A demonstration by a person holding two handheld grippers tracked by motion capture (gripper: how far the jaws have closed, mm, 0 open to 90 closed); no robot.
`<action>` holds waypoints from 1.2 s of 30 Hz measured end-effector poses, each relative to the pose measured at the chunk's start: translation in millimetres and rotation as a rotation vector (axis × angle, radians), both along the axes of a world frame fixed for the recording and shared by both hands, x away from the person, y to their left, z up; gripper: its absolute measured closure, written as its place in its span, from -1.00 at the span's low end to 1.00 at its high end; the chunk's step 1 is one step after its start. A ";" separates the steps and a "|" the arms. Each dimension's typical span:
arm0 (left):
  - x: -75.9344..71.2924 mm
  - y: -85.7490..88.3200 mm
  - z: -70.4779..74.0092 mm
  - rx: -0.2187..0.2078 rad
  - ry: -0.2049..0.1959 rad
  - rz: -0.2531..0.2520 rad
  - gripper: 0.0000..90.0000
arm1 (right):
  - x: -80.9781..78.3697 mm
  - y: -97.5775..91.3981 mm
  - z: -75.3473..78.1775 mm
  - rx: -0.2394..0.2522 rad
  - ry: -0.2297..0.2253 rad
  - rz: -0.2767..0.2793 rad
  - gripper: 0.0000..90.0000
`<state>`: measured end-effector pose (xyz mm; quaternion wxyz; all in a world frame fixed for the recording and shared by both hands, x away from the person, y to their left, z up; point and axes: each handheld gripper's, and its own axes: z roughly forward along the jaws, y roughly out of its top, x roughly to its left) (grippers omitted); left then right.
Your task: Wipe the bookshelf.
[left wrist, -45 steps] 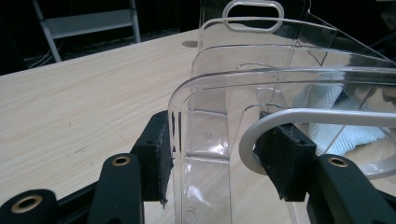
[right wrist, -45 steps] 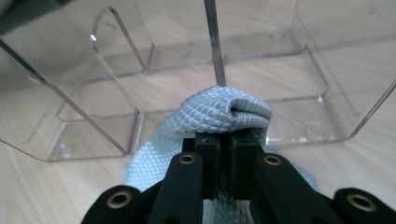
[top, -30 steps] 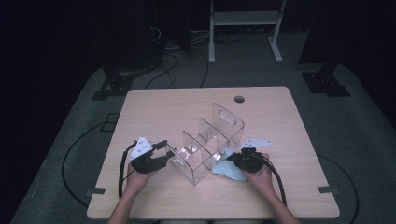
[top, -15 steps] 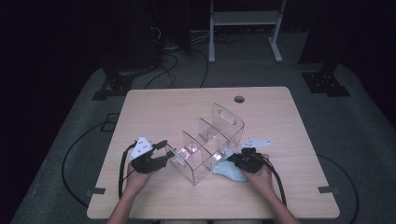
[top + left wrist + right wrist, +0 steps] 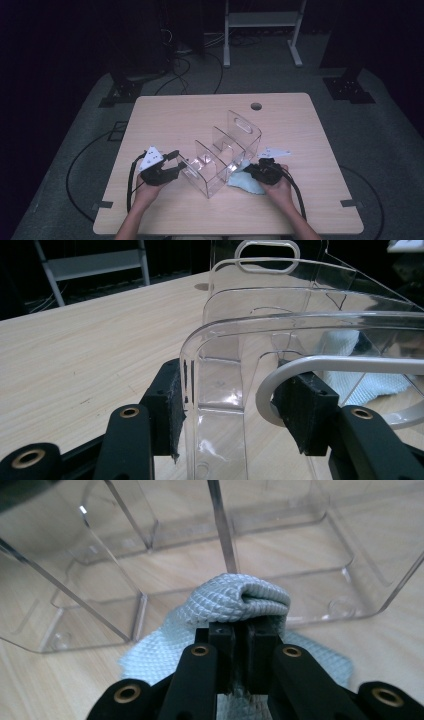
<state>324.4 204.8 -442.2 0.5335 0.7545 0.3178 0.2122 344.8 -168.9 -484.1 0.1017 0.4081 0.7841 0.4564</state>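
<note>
Nothing has shifted since the earlier frames: both my hands sit where they were, and the organizer and cloth lie just as before, so I judge the wipe is paused at contact, not yet a stroke.

My right gripper [image 5: 245, 645] is pinched tight on a bunched fold of the pale blue waffle-weave cloth [image 5: 235, 602], whose bulge pokes out past the pads and sits right at the side wall of the clear acrylic organizer [image 5: 220, 155]. The rest of the cloth spreads flat on the table beneath my jaws.

My left gripper [image 5: 235, 407] is closed partway, its pads clamped on the end wall of the organizer [image 5: 220, 390] (one pad outside, the other inside, by the wall's pale cut-out handle), steadying it for the rub.

Counting outward: two grippers, one cloth, one organizer with three compartments in a row and a handle slot in its tall far end. It stands near the middle of the wooden table [image 5: 165, 120], which has one round cable hole [image 5: 256, 106] toward its far edge.
</note>
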 end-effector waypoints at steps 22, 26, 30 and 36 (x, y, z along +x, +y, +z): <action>-0.5 -0.1 -0.1 0.000 -0.001 0.003 0.04 | -3.9 3.9 -1.0 0.000 0.012 0.008 0.88; -0.4 -0.3 -0.1 0.000 0.000 0.005 0.04 | -28.9 4.3 26.6 0.047 -0.064 0.060 0.88; -0.6 -0.6 0.1 0.001 0.002 0.007 0.04 | -42.1 15.0 44.4 0.058 -0.120 0.108 0.88; 0.3 -1.4 -0.2 -0.008 0.007 0.009 0.04 | -45.2 30.7 53.1 0.051 -0.149 0.127 0.88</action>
